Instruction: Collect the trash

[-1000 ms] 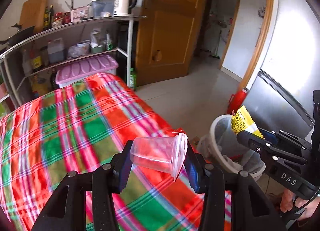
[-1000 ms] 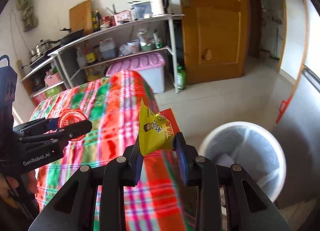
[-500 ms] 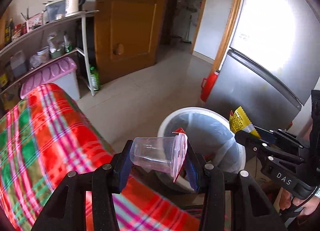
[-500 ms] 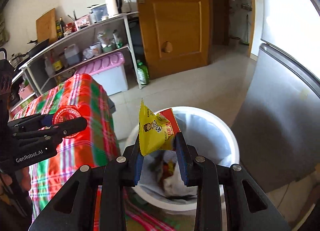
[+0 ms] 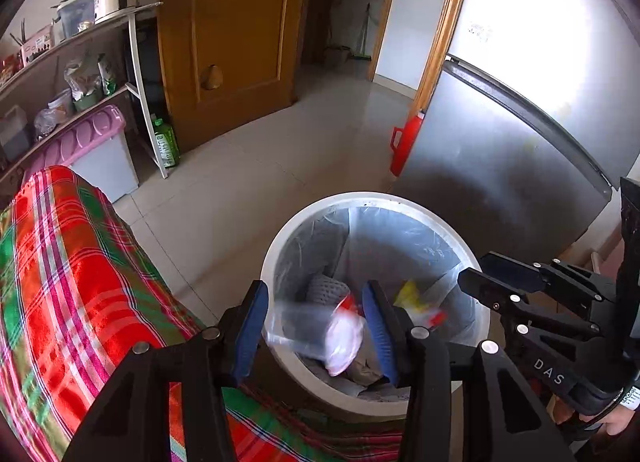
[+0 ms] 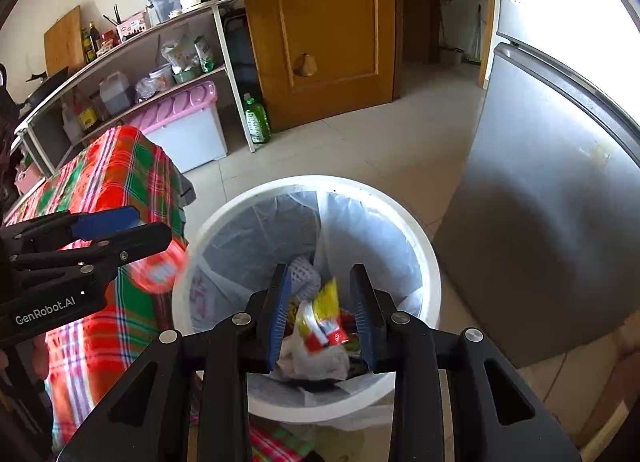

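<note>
A white trash bin [image 5: 280,246] with a clear liner stands on the floor beside the table; it also shows in the right wrist view [image 6: 424,246]. My left gripper [image 5: 314,328] is open over the bin's near rim. A clear plastic cup with a red-and-white lid [image 5: 320,332] is blurred, dropping between its fingers. My right gripper [image 6: 320,312] is open above the bin. The yellow snack wrapper [image 6: 326,316] is blurred, falling into the bin. Each gripper shows in the other's view: the right [image 5: 496,278], the left [image 6: 120,228].
A table with a red-and-green plaid cloth [image 5: 60,282] lies left of the bin. A grey fridge [image 5: 500,166] stands right of it. A wooden door [image 5: 232,34], a shelf rack [image 5: 80,62], a pink-lidded box [image 5: 92,142] and a green bottle [image 5: 164,142] are behind.
Both grippers have moved over the bin and opened. The cup and the yellow wrapper have been let go and are falling into the bin.
</note>
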`<control>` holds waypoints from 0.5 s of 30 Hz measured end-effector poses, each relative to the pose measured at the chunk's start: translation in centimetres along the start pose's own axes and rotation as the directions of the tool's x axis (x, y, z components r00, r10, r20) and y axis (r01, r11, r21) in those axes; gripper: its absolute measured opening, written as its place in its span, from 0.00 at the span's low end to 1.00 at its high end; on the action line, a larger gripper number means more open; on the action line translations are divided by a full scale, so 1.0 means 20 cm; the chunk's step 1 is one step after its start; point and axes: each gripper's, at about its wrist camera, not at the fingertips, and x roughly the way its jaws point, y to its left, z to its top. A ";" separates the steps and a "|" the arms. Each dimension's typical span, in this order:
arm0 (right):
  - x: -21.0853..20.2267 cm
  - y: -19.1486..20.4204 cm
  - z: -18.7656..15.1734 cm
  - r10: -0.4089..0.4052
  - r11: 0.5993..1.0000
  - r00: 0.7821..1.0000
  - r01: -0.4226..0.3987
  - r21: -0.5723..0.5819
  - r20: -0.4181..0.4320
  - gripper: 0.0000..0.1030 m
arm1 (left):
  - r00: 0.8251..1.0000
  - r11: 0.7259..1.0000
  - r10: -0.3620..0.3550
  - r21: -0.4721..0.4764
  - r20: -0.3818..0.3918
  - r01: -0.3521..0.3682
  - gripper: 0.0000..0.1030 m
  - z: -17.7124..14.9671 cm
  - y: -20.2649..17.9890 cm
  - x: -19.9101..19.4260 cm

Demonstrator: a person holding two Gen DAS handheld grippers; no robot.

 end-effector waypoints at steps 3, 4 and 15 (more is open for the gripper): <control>0.01 0.00 -0.01 -0.010 1.000 1.000 0.010 -0.004 0.002 0.54 | 1.000 1.000 -0.004 -0.009 -0.009 0.004 0.56 -0.01 0.00 0.00; 0.01 0.00 -0.01 -0.008 1.000 1.000 0.008 0.002 0.006 0.54 | 1.000 1.000 0.001 -0.003 -0.004 -0.001 0.57 -0.01 0.00 -0.01; -0.12 0.01 -0.05 -0.030 0.998 0.998 0.027 0.054 0.061 0.54 | 0.998 1.000 0.008 -0.022 0.055 -0.007 0.58 -0.06 0.01 -0.13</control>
